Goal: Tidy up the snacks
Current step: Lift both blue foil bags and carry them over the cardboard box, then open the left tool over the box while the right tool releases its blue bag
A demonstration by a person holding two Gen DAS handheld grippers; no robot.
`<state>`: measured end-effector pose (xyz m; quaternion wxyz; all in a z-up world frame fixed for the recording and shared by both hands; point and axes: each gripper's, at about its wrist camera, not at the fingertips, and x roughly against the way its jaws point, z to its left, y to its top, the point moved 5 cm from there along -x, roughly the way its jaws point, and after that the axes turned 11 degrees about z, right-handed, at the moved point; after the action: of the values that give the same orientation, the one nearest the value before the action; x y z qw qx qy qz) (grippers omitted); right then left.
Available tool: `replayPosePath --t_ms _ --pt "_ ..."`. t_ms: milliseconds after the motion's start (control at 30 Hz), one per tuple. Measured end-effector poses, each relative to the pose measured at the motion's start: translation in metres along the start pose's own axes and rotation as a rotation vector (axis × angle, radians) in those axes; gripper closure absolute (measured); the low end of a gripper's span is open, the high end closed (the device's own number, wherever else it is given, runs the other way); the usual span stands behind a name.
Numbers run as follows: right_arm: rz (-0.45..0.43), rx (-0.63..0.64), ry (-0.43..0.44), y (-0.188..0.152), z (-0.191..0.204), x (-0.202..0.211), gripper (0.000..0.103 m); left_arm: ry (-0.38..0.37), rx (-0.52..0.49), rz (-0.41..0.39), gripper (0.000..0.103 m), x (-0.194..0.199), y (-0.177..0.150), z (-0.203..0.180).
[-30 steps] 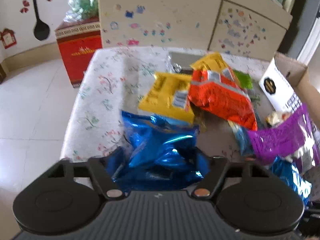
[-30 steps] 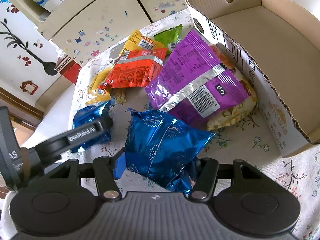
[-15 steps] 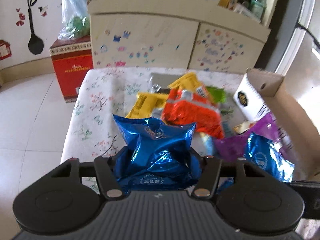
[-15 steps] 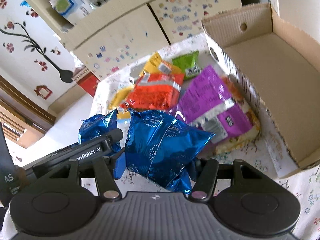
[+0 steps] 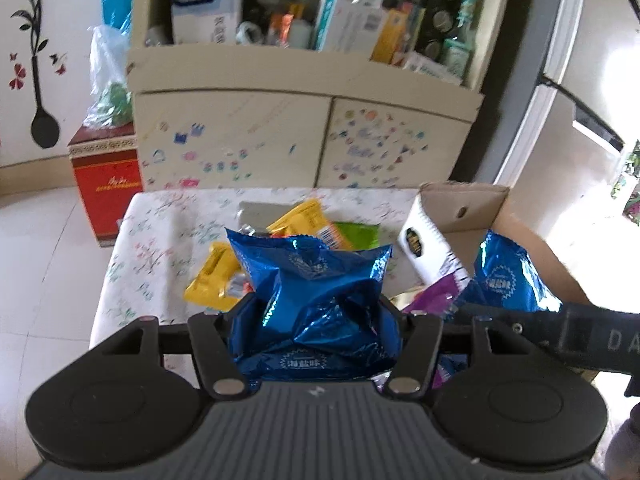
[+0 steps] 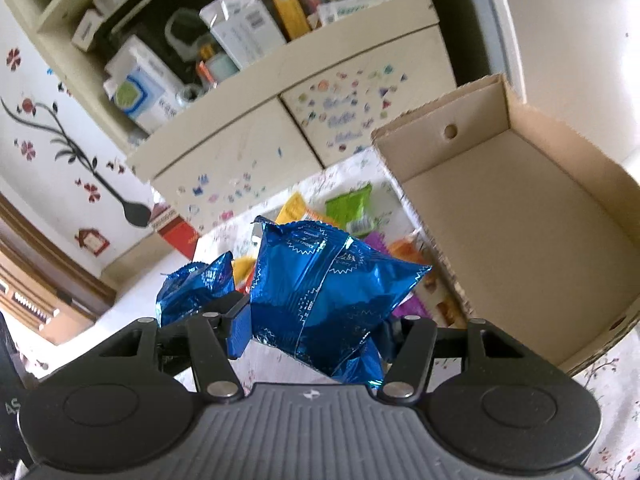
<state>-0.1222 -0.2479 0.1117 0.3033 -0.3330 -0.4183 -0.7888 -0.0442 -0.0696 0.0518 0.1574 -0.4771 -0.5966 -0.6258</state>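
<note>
Left wrist: crumpled blue foil bag (image 5: 316, 304) (glossy, creased).

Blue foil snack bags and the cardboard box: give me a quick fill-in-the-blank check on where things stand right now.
1. Each hand-held gripper, left and right, is shut on a crinkled foil snack bag of the colour ____.
2. The open brown cardboard box holds ____ snack bags.
3. The flat green snack packet lies on the ____ tablecloth.

Missing words: blue; no; floral
</note>
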Motion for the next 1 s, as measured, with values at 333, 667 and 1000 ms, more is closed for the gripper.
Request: replayPosePath --t_ms 333,667,1000 --pt "-0.094 -0.065 -0.009 0.014 -0.024 0.031 0.038 -0.081 -0.055 -0.042 0.043 0.01 0.01 -0.042" --pt "-0.169 -0.184 -0.054 0.024 -0.058 0.056 0.038 -0.177 -0.135 -0.051 0.043 0.003 0.018 -0.089" --pt "-0.219 -0.344 -0.15 0.028 -0.096 0.07 0.038 -0.241 -0.185 0.009 0.043 -0.028 0.02 -0.13"
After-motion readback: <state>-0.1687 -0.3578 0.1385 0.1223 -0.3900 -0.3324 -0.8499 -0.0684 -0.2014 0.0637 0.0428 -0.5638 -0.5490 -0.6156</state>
